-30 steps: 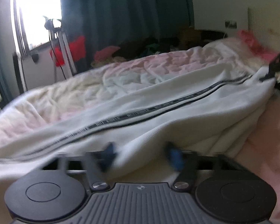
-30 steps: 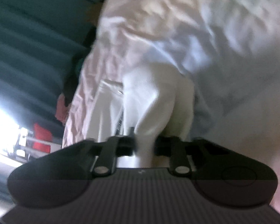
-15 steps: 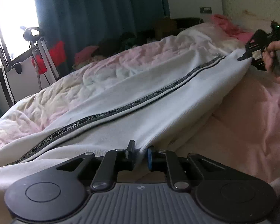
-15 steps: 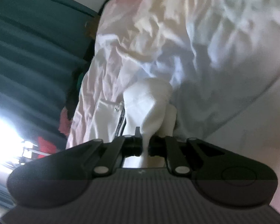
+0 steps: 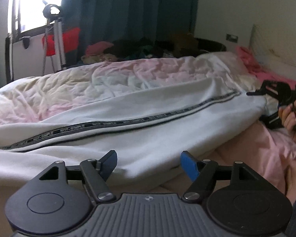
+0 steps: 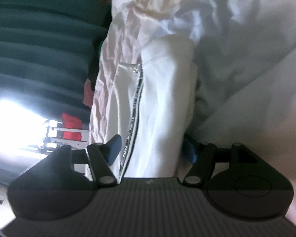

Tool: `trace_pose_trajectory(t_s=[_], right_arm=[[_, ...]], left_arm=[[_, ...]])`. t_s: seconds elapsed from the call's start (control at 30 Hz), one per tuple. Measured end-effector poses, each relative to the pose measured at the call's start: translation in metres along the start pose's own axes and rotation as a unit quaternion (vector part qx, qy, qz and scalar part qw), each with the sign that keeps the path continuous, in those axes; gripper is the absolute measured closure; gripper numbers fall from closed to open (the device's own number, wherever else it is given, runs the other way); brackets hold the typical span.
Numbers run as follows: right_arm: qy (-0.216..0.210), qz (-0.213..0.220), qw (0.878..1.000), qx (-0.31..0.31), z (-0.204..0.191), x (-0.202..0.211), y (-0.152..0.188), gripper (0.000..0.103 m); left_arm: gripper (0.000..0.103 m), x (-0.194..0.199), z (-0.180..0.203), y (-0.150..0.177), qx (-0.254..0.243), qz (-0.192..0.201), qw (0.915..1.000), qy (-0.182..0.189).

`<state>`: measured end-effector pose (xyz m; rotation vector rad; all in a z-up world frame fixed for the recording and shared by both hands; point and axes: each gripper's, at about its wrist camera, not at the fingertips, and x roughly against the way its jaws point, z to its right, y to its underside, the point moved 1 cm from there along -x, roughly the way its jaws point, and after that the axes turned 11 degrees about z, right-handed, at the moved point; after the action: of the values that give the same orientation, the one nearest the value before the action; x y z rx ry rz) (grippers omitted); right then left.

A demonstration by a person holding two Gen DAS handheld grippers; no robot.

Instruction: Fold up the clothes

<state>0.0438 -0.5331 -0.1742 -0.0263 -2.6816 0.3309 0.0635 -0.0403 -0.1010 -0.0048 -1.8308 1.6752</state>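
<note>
Left wrist view: left tool (image 5: pixel 148 163) spread wide, gripping nothing; white garment (image 5: pixel 140 126) (lettered stripe) lies along the bed (image 5: pixel 108 83). Right wrist view: right tool (image 6: pixel 151 148) likewise wide apart, garment passing between its fingers (image 6: pixel 113 147) unclamped.

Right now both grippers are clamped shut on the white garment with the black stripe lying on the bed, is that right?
Not quite: both grippers are open. The left wrist view shows the left gripper spread wide at the white garment; the right wrist view shows the right gripper spread too. The garment does lie on the bed.
</note>
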Motion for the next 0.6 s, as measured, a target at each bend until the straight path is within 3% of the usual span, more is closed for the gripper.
trace_pose_trajectory(t_s=[0.2,0.37,0.4,0.5,0.6], right_arm=[[-0.028,0.036,0.999,-0.03,-0.002,-0.027,-0.01,0.034],[-0.106,0.049,0.993,-0.008,-0.009,-0.031,-0.017,0.033],[-0.105,0.05,0.993,-0.002,-0.009,-0.033,-0.017,0.034],[-0.049,0.035,0.998,0.012,-0.005,-0.048,-0.015,0.037],[-0.036,0.039,0.998,0.041,-0.01,-0.053,-0.013,0.04]], left_arm=[[0.029,-0.003,-0.011,-0.003,0.037,0.001,0.9991,-0.021],[0.029,-0.004,-0.013,-0.002,0.041,0.002,0.9987,-0.031],[0.029,-0.004,-0.013,-0.002,0.042,0.003,0.9986,-0.033],[0.029,-0.005,-0.013,-0.002,0.039,0.003,0.9986,-0.036],[0.029,-0.007,-0.013,-0.001,0.04,0.001,0.9985,-0.038]])
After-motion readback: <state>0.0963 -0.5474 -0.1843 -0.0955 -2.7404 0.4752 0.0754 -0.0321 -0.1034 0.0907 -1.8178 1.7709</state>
